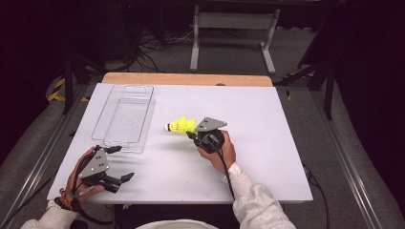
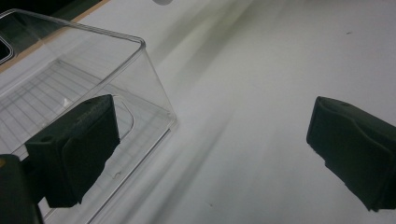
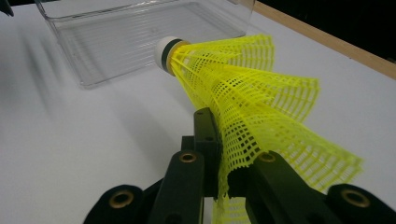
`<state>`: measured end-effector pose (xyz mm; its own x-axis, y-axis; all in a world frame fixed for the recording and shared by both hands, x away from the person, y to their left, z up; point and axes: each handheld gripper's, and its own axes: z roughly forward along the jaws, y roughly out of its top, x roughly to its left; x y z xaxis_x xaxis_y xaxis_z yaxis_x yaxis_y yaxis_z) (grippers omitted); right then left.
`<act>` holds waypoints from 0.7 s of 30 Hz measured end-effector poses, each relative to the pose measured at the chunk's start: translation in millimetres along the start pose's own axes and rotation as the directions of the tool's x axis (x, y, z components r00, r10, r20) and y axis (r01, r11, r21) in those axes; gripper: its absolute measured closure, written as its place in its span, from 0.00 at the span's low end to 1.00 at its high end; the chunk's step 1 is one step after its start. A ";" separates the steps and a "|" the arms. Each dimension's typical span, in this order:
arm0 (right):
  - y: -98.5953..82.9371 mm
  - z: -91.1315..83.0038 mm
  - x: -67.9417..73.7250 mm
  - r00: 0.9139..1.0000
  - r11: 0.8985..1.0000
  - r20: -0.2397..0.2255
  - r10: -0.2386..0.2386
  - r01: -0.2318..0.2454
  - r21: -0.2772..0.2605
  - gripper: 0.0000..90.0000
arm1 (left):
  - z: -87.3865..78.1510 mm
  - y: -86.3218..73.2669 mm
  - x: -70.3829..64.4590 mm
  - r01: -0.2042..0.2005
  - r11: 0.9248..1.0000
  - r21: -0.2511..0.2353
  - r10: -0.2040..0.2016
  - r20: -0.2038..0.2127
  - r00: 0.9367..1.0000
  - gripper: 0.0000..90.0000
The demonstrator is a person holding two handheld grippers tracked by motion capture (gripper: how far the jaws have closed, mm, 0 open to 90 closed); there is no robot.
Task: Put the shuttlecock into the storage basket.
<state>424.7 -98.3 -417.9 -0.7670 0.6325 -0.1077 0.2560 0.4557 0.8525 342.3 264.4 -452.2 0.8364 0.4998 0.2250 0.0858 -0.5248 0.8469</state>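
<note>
A: Where did you have the shuttlecock?

B: Clamped by its yellow skirt in your right tongs, lifted off the surface just right of the clear bin, cork end toward it. Pickup looked done; carrying it over and dropping it in was left.

A: Left tongs?

B: Wide apart, holding nothing, at the bin's near corner.

A: Hard to see?

B: The exact bite under the crumpled mesh, and whether the cork cleared the bin's rim.

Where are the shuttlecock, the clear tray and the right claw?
shuttlecock [image 3: 261, 88]: right gripper view, yellow mesh skirt.
tray [image 1: 125, 87]: high view, far rim.
right claw [image 1: 192, 135]: high view, between its fingertips.
</note>
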 end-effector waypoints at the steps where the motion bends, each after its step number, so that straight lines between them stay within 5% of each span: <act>1: 0.0 0.6 0.7 1.000 1.000 -0.002 0.000 0.000 0.001 0.97 | 0.1 -0.1 -0.1 0.003 1.000 -0.001 -0.003 0.001 1.000 0.04; 21: 9.7 4.2 10.2 1.000 0.999 -0.028 -0.009 0.007 -0.037 0.97 | 0.5 -0.3 -0.1 0.007 1.000 0.001 -0.007 -0.001 1.000 0.04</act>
<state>421.9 -84.9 -412.9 -0.7854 0.6108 -0.1006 0.2282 0.4368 0.8701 342.4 264.1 -452.7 0.8354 0.5038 0.2197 0.0921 -0.5224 0.8477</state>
